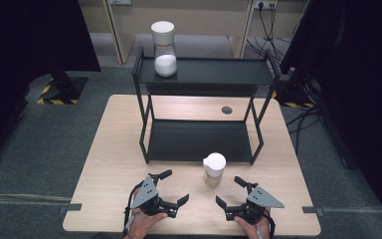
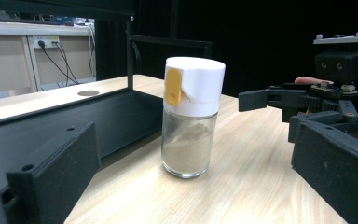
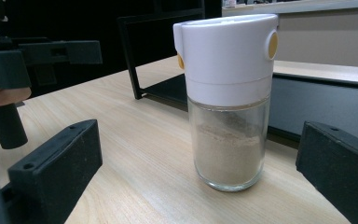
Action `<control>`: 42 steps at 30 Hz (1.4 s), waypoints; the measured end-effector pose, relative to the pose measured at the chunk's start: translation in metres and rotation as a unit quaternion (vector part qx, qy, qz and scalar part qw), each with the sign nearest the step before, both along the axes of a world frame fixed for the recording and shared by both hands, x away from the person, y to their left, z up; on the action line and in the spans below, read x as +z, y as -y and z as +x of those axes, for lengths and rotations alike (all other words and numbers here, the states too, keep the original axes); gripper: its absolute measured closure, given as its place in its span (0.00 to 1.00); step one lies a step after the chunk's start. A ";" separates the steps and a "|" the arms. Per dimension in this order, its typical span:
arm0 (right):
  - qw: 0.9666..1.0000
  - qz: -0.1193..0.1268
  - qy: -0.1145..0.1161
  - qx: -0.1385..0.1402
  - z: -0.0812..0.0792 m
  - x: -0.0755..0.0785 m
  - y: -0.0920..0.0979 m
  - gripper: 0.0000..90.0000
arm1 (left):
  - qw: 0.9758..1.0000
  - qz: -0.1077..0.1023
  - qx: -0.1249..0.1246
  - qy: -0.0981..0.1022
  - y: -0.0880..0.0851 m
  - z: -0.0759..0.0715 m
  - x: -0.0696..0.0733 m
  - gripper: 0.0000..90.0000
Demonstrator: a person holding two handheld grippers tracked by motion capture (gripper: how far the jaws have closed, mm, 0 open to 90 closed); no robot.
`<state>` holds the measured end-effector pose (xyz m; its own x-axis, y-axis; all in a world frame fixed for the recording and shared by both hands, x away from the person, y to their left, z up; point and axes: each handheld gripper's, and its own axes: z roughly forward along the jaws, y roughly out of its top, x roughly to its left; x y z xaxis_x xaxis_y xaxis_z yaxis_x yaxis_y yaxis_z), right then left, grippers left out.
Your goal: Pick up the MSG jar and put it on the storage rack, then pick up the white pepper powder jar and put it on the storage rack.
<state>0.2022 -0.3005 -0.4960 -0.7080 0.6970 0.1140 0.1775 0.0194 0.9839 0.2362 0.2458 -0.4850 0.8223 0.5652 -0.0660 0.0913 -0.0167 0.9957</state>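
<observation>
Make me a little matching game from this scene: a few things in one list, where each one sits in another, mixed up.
Things:
1. glass shaker with white lid
2. tall white jar
3. left gripper
4. round hole

Places:
A. top shelf of the black rack
B. tabletop behind the rack
C. table just in front of the rack
D. near table edge, left of the shaker

Pairs: 1-C, 2-A, 3-D, 4-B
</observation>
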 end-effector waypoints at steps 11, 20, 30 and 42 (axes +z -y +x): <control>1.000 -0.003 0.001 -0.002 0.000 0.000 -0.001 0.01 | 1.000 0.005 0.002 0.000 0.000 -0.002 -0.002 0.00; 1.000 -0.002 -0.001 -0.002 0.000 0.000 0.000 0.01 | 1.000 0.004 0.002 0.000 0.001 -0.002 -0.003 0.00; 1.000 -0.002 -0.001 -0.003 0.001 0.000 0.000 0.01 | 1.000 0.006 0.001 0.003 0.001 -0.003 -0.002 0.00; 1.000 -0.007 0.001 -0.001 0.001 0.001 -0.002 0.01 | 1.000 0.002 0.000 0.004 -0.002 -0.006 -0.002 0.00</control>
<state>0.2032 -0.2981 -0.4955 -0.7062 0.7005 0.1029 0.1751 0.0320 0.9840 0.2302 0.2477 -0.4871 0.8225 0.5660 -0.0560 0.0825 -0.0213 0.9964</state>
